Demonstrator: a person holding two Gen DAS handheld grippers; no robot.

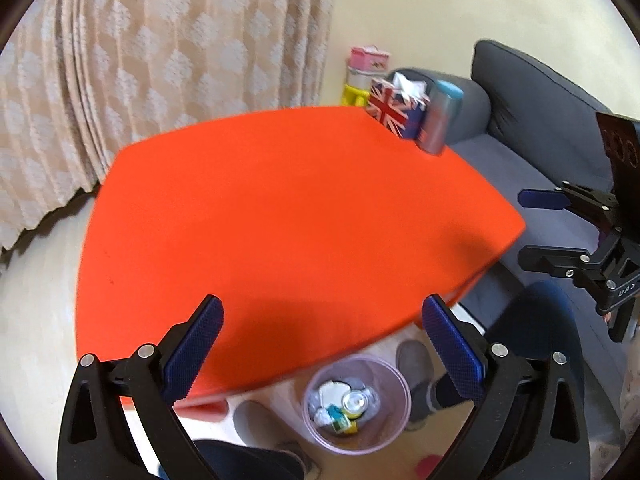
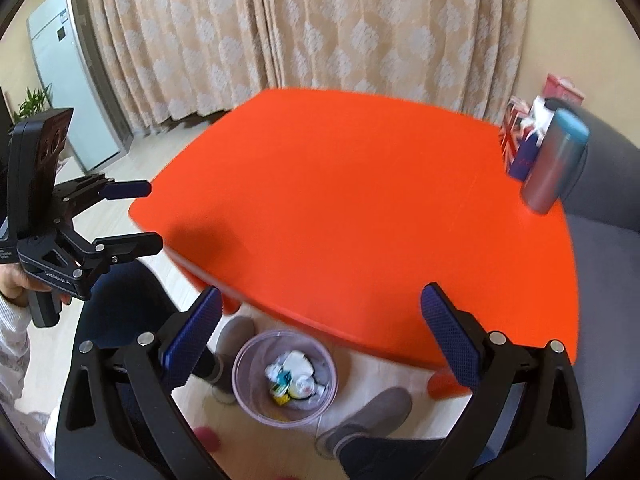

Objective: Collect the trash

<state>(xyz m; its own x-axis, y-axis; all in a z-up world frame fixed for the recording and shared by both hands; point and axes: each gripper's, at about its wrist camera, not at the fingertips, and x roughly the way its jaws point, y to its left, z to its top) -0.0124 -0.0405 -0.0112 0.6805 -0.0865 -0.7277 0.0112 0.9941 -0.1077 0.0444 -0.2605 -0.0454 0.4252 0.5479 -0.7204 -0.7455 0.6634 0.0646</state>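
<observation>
1. Patterned beige curtains (image 2: 320, 32) hang behind a bright orange worktop (image 1: 288, 208), with a grey sofa (image 1: 532, 120) off at 3 o'clock and pale flooring all round. A tall pale appliance (image 2: 72, 92) and a potted plant (image 2: 34, 98) sit at 9 o'clock in the right wrist view.
2. Progress-wise it looks nearly wrapped up — the clear trash bin (image 1: 357, 404) on the floor at 6 o'clock already holds a can (image 1: 354, 402), crumpled paper and a small carton.
3. Only things left on the worktop are a Union Jack tissue box (image 1: 394, 110) and a blue-capped bottle (image 1: 440, 120) at 1 o'clock. Those read as keepers to me, not rubbish, so I'd guess nothing's left to grab.
4. Left tongs (image 1: 322, 344) are spread wide with nothing between them, hanging above the bin.
5. Right tongs (image 2: 320, 338) — same deal, spread wide and empty, also over the bin.
6. Person's grey slippers (image 2: 364, 420) sit either side of the bin.
</observation>
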